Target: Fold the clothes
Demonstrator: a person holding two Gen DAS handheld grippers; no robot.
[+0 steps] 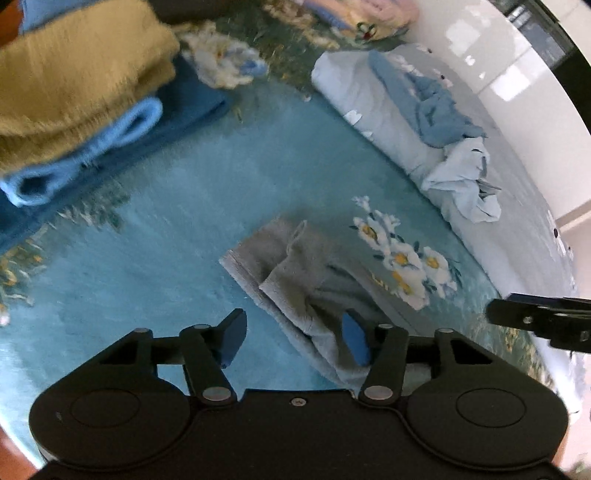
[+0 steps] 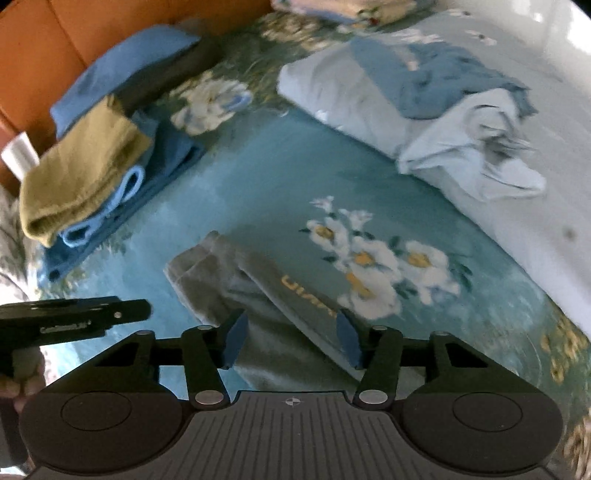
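A grey garment [image 1: 295, 269] with yellow lettering [image 2: 258, 295] lies crumpled and partly folded on the teal floral bedspread [image 1: 166, 221]. My left gripper [image 1: 295, 339] hovers over its near end with the jaws partly apart. One blue pad is over the cloth and the other over the bedspread, and neither pinches it. My right gripper [image 2: 291, 341] stands just over the same garment, jaws partly apart, with cloth showing between the pads but not squeezed. Each gripper also shows in the other's view: the right gripper [image 1: 543, 321] and the left gripper [image 2: 74, 315].
A stack of folded clothes [image 2: 85, 173], mustard on light and dark blue, sits at the left near an orange headboard [image 2: 55, 37]. Loose light-blue garments [image 2: 461, 122] lie on a pale folded quilt [image 1: 362, 96] at the right. More folded items [image 1: 351, 14] lie at the far edge.
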